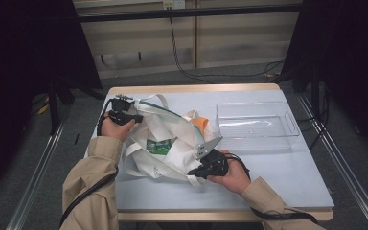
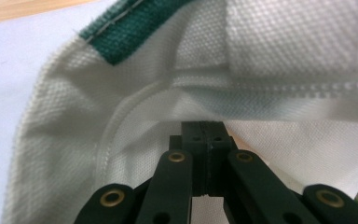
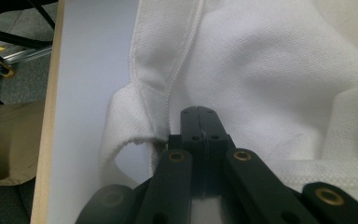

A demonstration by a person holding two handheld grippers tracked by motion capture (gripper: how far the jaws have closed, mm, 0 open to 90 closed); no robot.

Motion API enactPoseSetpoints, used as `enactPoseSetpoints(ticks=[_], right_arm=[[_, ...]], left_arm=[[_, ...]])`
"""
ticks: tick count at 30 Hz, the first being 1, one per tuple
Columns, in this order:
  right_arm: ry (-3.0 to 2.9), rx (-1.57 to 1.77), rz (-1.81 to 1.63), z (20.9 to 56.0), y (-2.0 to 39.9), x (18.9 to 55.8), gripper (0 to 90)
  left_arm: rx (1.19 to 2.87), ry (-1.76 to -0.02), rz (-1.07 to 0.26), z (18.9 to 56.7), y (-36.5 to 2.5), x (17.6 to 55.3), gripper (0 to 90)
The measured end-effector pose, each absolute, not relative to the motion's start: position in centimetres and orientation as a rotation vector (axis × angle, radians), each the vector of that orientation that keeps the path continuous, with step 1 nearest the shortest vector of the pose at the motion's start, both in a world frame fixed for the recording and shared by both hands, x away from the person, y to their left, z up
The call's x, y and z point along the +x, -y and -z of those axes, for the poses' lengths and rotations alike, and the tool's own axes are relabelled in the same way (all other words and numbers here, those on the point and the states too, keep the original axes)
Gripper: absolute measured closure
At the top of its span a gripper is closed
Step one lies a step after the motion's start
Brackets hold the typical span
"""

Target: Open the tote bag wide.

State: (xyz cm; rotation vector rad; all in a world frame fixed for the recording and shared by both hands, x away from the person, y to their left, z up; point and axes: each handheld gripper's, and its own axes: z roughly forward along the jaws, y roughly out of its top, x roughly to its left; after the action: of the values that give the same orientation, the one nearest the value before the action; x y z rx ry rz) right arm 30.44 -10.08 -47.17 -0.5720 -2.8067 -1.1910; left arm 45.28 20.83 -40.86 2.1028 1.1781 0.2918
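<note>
A white fabric tote bag (image 1: 172, 160) with a green-trimmed rim (image 1: 165, 110) lies crumpled on the table's left half. A green packet (image 1: 160, 145) and something orange (image 1: 202, 123) show inside its mouth. My left gripper (image 1: 139, 116) is at the bag's far left rim; in the left gripper view its jaws (image 2: 204, 126) are pressed together with the tip tucked into a fold of the bag (image 2: 270, 88) below the green trim (image 2: 130, 32). My right gripper (image 1: 192, 172) is at the bag's near right edge, its jaws (image 3: 199, 112) closed on the white cloth (image 3: 270, 79) beside a hem.
A clear plastic tray (image 1: 292, 125) stands on the right half of the pale table (image 1: 287, 177), close to the bag. Cables trail from both grippers along the sleeves. Metal rails and dark curtains flank the table; the bare tabletop runs along the near right side.
</note>
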Motion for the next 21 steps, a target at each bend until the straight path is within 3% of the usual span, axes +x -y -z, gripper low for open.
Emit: enactPoseSetpoints(ticks=[21], right_arm=[[2.819, -0.547, 1.172, 47.34, 10.01, 30.11, 90.0]], left_arm=[[2.100, -1.198, -0.305, 41.48, -20.71, 45.54, 90.0]])
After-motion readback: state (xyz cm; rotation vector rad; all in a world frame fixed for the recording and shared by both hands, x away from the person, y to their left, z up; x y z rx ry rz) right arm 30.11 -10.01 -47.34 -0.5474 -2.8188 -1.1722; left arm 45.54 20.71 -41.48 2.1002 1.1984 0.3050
